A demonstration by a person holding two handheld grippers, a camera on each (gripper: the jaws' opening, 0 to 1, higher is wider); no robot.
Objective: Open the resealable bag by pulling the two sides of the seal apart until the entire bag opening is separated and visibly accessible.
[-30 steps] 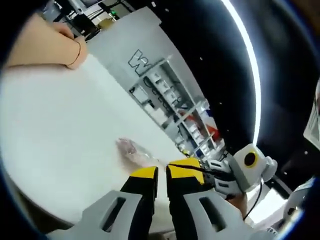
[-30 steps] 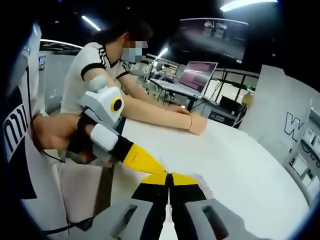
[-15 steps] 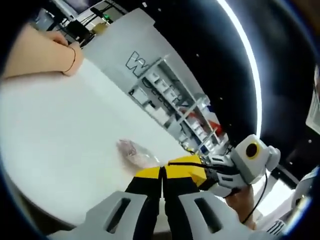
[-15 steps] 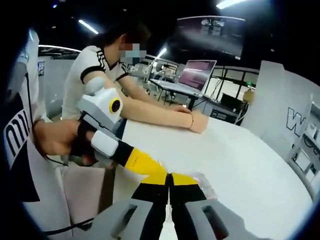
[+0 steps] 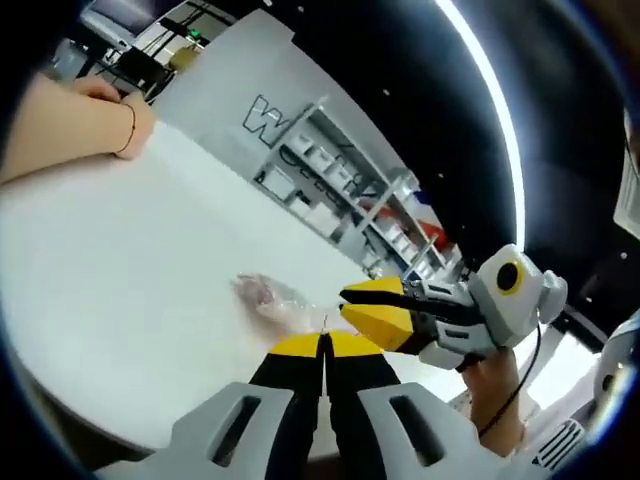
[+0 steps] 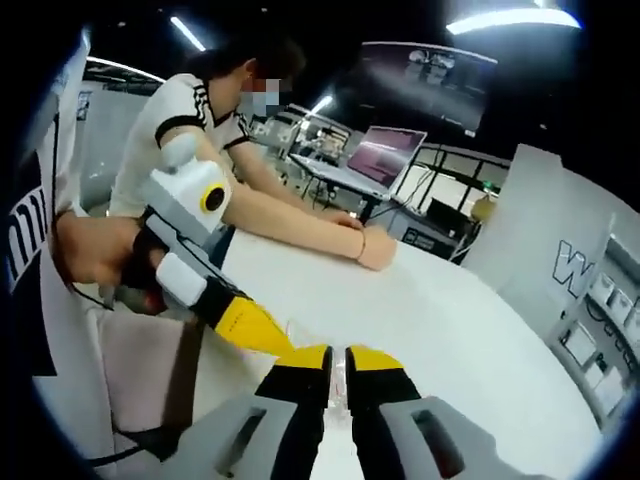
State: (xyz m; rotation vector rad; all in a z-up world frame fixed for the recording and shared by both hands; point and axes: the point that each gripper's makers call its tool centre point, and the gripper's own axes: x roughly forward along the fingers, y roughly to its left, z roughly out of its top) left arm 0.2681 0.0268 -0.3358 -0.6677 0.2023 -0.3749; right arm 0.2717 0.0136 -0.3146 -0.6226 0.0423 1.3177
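A clear resealable bag [image 5: 270, 297] lies crumpled on the white round table [image 5: 120, 260], its near edge lifted toward the grippers. My left gripper [image 5: 322, 345] is shut on that edge, yellow tips pressed together. My right gripper [image 5: 345, 302] reaches in from the right just above it, jaws together on the bag's other lip, with a thin strip of film stretched between the two. In the right gripper view my right gripper [image 6: 340, 358] shows a narrow slit between its tips, and the left gripper [image 6: 265, 325] slants in from the left, held by a hand.
A seated person rests a forearm [image 6: 290, 215] on the far side of the table; the hand [image 5: 120, 115] lies near the table's rim. A laptop [image 6: 385, 155] stands on a desk behind. Shelving [image 5: 330, 190] and a white panel stand past the table.
My right gripper has lifted away from the left one, so their tips no longer sit side by side. The bag's edge is now drawn out between them. Both views have shifted slightly.
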